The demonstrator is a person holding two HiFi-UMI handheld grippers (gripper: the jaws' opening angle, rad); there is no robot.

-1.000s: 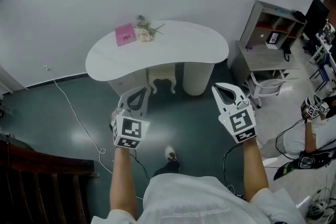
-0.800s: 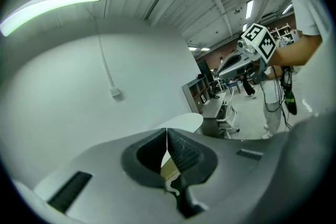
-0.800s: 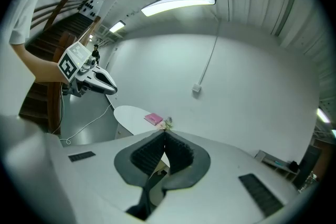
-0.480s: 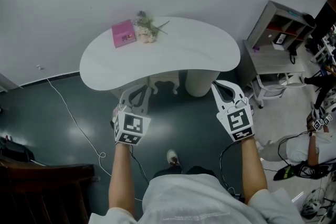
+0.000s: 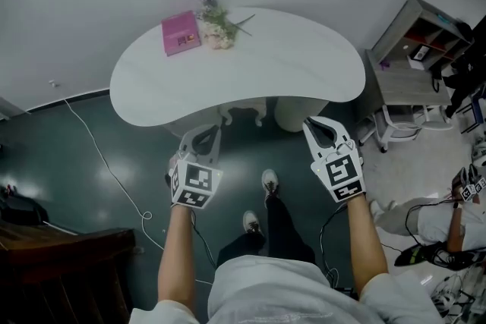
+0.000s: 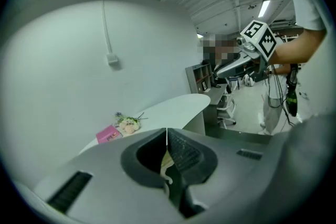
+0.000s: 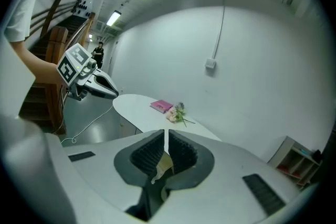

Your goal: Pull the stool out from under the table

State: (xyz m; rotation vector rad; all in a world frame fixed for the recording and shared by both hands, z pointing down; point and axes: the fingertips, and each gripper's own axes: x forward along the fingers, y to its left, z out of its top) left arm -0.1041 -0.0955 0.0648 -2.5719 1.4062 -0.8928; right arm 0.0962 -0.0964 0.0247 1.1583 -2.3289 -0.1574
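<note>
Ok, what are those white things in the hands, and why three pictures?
A person holds a grabbing tool, called a gripper, in each hand: the left gripper and the right gripper. One picture comes from a camera on the person's head, looking down. The other two come from cameras riding on each gripper, looking along its jaws. Both are shut and hold nothing. On the white table lie a flat pink box and some flowers. A small white stool stands tucked under it.

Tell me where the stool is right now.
Head view, centre: the stool is tucked under the white table, just left of its round pedestal; only its legs show.
</note>
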